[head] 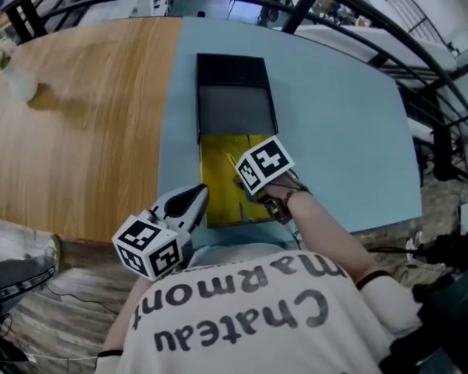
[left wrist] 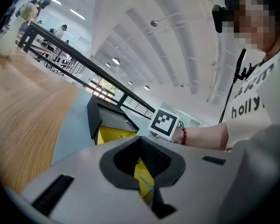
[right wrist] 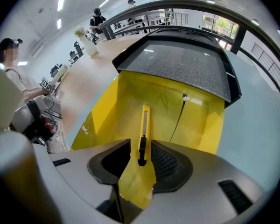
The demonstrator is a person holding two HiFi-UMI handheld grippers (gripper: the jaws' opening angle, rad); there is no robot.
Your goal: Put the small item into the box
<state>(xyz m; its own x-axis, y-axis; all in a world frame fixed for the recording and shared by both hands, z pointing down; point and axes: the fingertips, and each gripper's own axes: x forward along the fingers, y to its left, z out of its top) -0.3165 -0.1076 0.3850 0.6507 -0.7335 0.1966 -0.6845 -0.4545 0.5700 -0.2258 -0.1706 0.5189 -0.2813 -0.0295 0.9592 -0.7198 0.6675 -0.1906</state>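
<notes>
The blue surface [head: 335,131] carries the half-open yellow box [head: 218,170]. Over the box floor the right gripper [right wrist: 141,155] hangs with jaws wide, gripping nothing. At the box's near edge the left gripper [left wrist: 141,162] is narrowly parted and empty. The utility knife [right wrist: 144,125] lies inside the box. It looks light, stiff and slick, and is best taken across its handle.

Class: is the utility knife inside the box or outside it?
Inside: the utility knife lies on the floor of the box, between the parted fingers of the right gripper.
</notes>
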